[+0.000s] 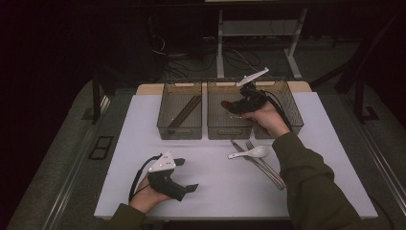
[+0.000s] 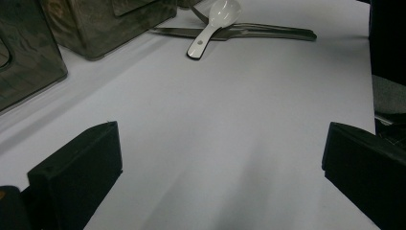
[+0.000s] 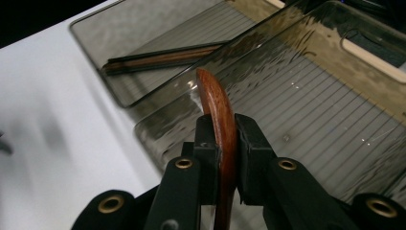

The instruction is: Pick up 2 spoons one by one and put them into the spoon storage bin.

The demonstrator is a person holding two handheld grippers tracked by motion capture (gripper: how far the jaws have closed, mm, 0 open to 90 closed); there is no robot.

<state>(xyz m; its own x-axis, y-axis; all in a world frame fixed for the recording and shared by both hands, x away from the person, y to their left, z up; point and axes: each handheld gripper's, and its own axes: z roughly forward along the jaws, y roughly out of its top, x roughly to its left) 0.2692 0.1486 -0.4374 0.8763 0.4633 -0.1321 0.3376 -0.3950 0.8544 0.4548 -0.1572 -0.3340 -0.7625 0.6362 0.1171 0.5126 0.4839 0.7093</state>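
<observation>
Right tongs (image 3: 225,158) pinch a wooden spoon handle (image 3: 218,115) edge-on, long axis running up and away from the jaws, hovering over the middle bin (image 3: 306,110), chopsticks (image 3: 163,58) in the bin beyond; left tongs (image 2: 220,167) sit spread and empty on the table (image 2: 215,120).

White spoon (image 1: 250,153) lies across fork (image 1: 263,160), knife (image 1: 256,162).

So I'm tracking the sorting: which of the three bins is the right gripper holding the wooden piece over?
The middle bin: the right gripper holds the wooden piece above it; the left bin has dark sticks.
</observation>
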